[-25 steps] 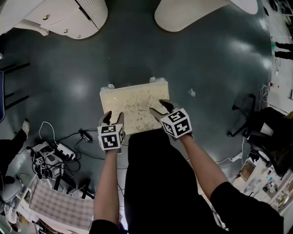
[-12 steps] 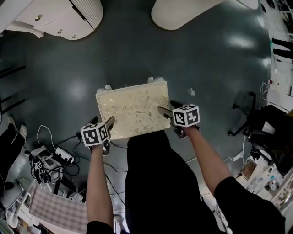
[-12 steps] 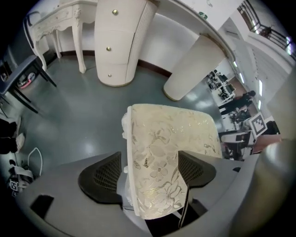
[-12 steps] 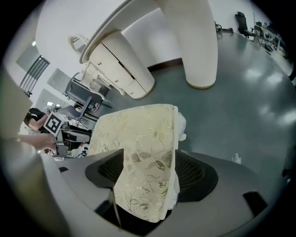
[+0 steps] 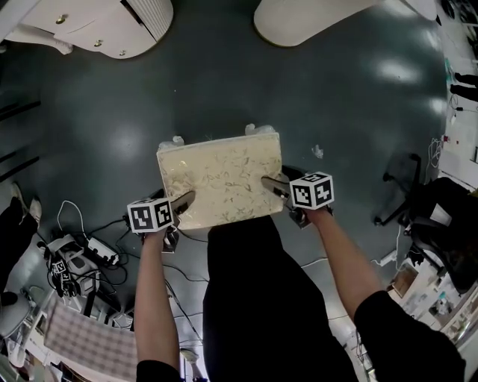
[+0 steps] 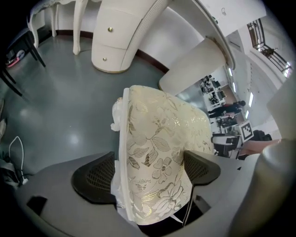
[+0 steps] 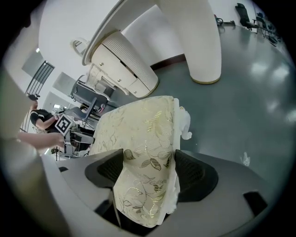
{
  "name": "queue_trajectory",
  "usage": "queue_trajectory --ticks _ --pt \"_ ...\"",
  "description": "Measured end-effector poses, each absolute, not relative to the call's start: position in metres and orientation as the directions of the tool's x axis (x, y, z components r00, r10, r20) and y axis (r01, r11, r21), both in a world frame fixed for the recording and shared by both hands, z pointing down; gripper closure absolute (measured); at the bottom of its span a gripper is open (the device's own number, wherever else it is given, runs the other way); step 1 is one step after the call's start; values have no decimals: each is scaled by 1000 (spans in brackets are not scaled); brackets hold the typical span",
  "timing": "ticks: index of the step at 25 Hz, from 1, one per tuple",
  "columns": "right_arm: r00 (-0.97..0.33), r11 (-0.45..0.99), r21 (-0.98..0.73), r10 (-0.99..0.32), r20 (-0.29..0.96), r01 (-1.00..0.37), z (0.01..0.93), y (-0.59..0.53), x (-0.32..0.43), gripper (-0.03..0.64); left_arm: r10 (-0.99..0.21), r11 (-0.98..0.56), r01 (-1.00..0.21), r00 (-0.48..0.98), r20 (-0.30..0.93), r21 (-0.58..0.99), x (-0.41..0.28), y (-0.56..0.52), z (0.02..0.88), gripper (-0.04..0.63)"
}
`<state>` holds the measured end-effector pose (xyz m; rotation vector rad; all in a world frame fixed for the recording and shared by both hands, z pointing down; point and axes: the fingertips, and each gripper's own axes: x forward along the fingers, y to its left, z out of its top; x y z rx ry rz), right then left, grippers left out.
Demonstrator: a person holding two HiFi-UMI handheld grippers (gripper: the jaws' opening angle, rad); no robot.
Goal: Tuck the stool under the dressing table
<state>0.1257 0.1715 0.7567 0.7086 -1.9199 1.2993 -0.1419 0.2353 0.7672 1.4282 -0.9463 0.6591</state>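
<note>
Nearest, the left gripper [image 6: 147, 173] and the right gripper [image 7: 148, 169] each straddle a near corner of the cream, gold-flowered rectangular padded stool [image 5: 220, 177]. Their jaws have just been opening and stand wide, with the seat's edge between the pads but not clamped. Beyond, the stool sits on the dark grey glossy floor [image 5: 224, 82], well short of the white dressing table [image 5: 112, 30] and not yet under it.

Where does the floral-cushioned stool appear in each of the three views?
Head view: stool at centre, top face showing.
Left gripper view: stool lower centre, seen edge-on.
Right gripper view: stool lower centre, slightly left.
Shared landmark: white drawer pedestal, beyond the stool in every view.
</note>
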Motion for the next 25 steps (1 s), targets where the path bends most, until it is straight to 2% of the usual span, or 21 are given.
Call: queue_trajectory --ticks 10,15,25 --pt "-551 357 -484 -113 827 -799 754 168 123 317 -163 41 -857 502 850 514 -138 228 770 143" --pt "-538 343 -458 -185 823 -820 751 141 123 318 -195 5 -867 488 851 498 -142 191 767 143" --pt "-530 362 -437 -216 820 -823 746 76 114 318 -220 14 -881 459 861 473 -148 130 764 143"
